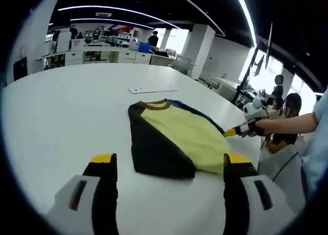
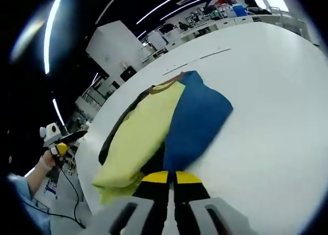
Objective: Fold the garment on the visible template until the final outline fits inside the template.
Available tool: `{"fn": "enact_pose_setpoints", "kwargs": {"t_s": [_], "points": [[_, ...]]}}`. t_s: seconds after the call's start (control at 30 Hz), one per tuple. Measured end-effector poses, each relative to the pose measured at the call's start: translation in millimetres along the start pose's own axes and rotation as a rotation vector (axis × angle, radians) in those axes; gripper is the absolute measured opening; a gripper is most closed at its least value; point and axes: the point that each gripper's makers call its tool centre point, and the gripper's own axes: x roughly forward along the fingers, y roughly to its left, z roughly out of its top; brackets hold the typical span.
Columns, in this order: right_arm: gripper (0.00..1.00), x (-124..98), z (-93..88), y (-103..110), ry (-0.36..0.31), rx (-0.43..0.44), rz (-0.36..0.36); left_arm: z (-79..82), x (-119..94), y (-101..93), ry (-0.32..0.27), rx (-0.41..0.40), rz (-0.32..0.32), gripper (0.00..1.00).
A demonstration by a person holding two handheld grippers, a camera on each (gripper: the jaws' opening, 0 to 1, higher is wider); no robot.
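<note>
A T-shirt (image 1: 179, 135) with a yellow front, brown collar, black side and blue side lies flat on the white table (image 1: 66, 107). Its black side is folded in over the yellow. My left gripper (image 1: 170, 159) is open wide, just short of the hem. My right gripper (image 1: 231, 132), held by a hand, touches the shirt's right edge. In the right gripper view the T-shirt (image 2: 154, 122) stretches away with its blue panel (image 2: 197, 117) on the right. My right gripper (image 2: 171, 177) is shut at the near edge, and whether cloth is pinched is hidden. The left gripper (image 2: 61, 149) hangs far left.
Flat white template strips (image 1: 146, 89) lie on the table beyond the collar; these template marks (image 2: 215, 53) are thin lines in the right gripper view. Seated people (image 1: 287, 109) and a monitor stand (image 1: 251, 71) are past the table's right edge. Office desks (image 1: 102, 55) stand behind.
</note>
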Motion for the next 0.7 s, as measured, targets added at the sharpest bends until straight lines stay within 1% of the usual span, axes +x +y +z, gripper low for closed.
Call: {"fn": "enact_pose_setpoints", "kwargs": {"t_s": [0.07,0.13,0.17,0.27,0.37,0.4,0.53,0.67,0.7], "points": [[0.0,-2.0,5.8,6.6,-0.006,-0.01,0.01,-2.4,-0.6,0.4,-0.001,-0.007,0.001,0.83],[0.0,-5.6,17.7,13.8,-0.027,-0.036,0.019,-4.4,-1.4,0.4,-0.001,-0.011,0.0,0.82],[0.0,-7.6,28.8,18.3,-0.046,-0.045,0.027,-5.4,-2.1,0.5,-0.003,-0.014,0.003,0.82],[0.0,-12.8,53.1,33.9,-0.089,-0.081,0.041,-7.1,-3.5,0.5,-0.009,-0.025,0.003,0.82],[0.0,-13.3,70.0,46.6,-0.104,-0.105,0.053,-8.5,-3.9,1.1,-0.011,-0.033,0.004,0.82],[0.0,-12.8,77.3,53.6,-0.112,-0.127,0.059,-8.7,-3.9,1.4,-0.012,-0.035,0.004,0.82],[0.0,-5.7,101.8,70.5,-0.124,-0.181,0.07,-9.7,-4.4,2.3,-0.017,-0.048,0.005,0.81],[0.0,7.7,114.9,85.0,-0.108,-0.228,0.085,-11.3,-5.5,4.1,-0.019,-0.056,0.009,0.81],[0.0,13.9,117.4,89.1,-0.1,-0.24,0.09,-12.1,-6.1,5.0,-0.019,-0.06,0.012,0.81]]}}
